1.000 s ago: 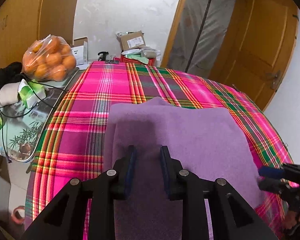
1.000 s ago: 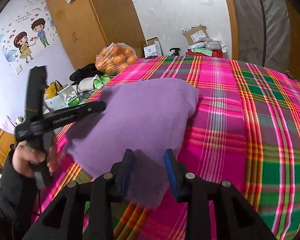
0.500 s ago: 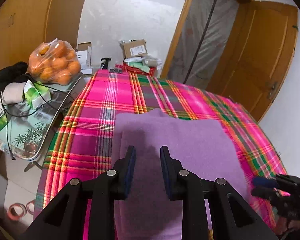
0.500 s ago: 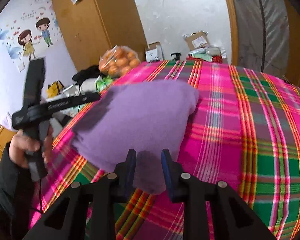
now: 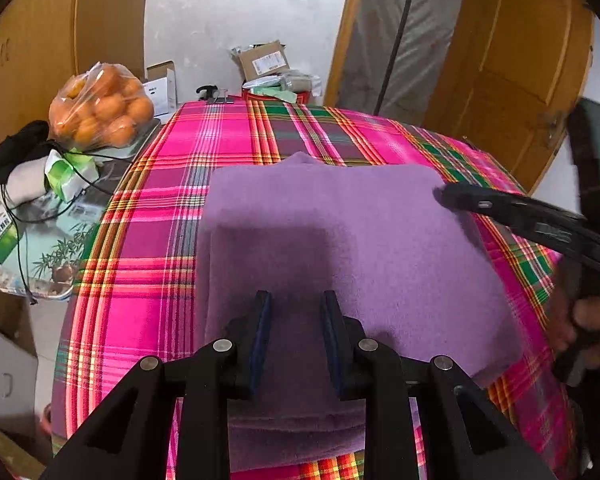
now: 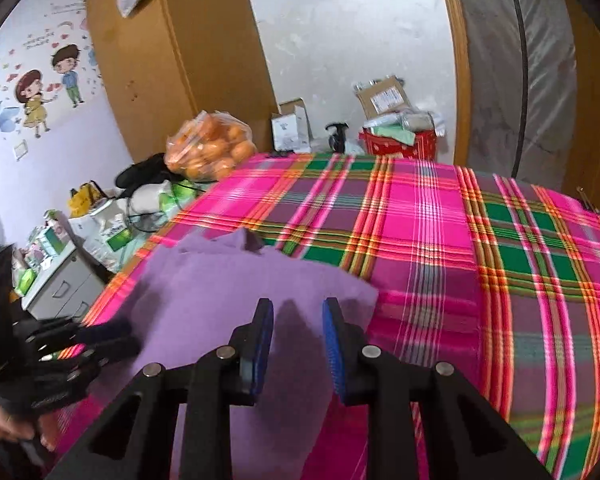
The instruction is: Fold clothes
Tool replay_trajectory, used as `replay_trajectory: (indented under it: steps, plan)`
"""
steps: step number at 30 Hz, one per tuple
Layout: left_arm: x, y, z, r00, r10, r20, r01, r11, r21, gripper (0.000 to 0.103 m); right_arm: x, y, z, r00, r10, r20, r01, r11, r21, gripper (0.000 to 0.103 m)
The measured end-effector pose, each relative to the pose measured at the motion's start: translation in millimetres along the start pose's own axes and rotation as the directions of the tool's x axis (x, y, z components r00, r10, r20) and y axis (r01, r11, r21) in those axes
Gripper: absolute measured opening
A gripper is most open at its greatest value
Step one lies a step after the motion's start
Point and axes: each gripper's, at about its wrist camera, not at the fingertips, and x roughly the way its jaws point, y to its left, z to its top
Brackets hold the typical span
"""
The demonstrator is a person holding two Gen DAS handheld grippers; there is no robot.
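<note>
A folded purple garment (image 5: pixel 340 220) lies flat on the table under a pink plaid cloth (image 5: pixel 228 140). My left gripper (image 5: pixel 296 300) hovers over the garment's near edge, open, with only the fabric below showing in the gap. In the right wrist view the garment (image 6: pixel 220 280) fills the lower left, and my right gripper (image 6: pixel 298 308) stands open just above its right corner. From the left wrist view the right gripper (image 5: pixel 444 194) reaches in from the right, its tip at the garment's far right corner. The left gripper (image 6: pixel 112 336) shows at the left edge of the right wrist view.
A bag of oranges (image 5: pixel 100 112) and clutter sit on a side table (image 5: pixel 40 220) to the left. Cardboard boxes (image 5: pixel 264 60) and a red basket (image 6: pixel 400 142) stand beyond the far edge. A wooden door (image 5: pixel 520 80) is at the right, a drawer cabinet (image 6: pixel 60 288) at the left.
My right gripper has swung from the garment's near right edge up to its far right corner, and its jaws have narrowed a little. The left gripper has shifted slightly over the near edge.
</note>
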Motion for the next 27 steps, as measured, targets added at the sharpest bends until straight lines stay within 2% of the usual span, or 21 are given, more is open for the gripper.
replay_trajectory:
  steps: [2,5,10,15,18,21,27]
  plan:
    - [0,2,0,1.0,-0.008,0.005,0.008,1.0,-0.004,0.026,13,-7,-5,1.0,0.012,-0.015,-0.011,0.999,0.033,0.028]
    - [0,7,1,0.999,-0.028,0.018,0.029,0.999,-0.019,0.027,9,-11,-10,1.0,0.027,0.003,-0.027,0.998,0.051,0.028]
    - [0,10,2,0.998,-0.041,0.04,0.043,0.998,-0.045,0.027,-19,2,-21,0.999,0.036,0.009,-0.036,0.999,0.036,0.029]
    - [1,8,2,0.998,-0.026,0.049,0.027,0.999,-0.034,0.027,-49,22,-53,0.998,0.064,-0.002,-0.064,0.998,-0.002,0.029]
    - [3,4,1,0.998,-0.008,0.057,0.009,1.0,-0.012,0.027,-54,32,-73,0.999,0.035,-0.003,-0.035,0.998,-0.058,0.029]
    - [5,2,1,0.998,0.004,0.062,-0.004,1.0,0.0,0.027,-58,29,-76,0.999,0.032,-0.008,-0.032,0.999,-0.032,0.029]
    - [6,8,2,0.998,-0.018,0.063,0.021,0.999,-0.042,0.028,-70,36,-95,1.0,0.006,-0.018,-0.007,0.999,-0.038,0.029]
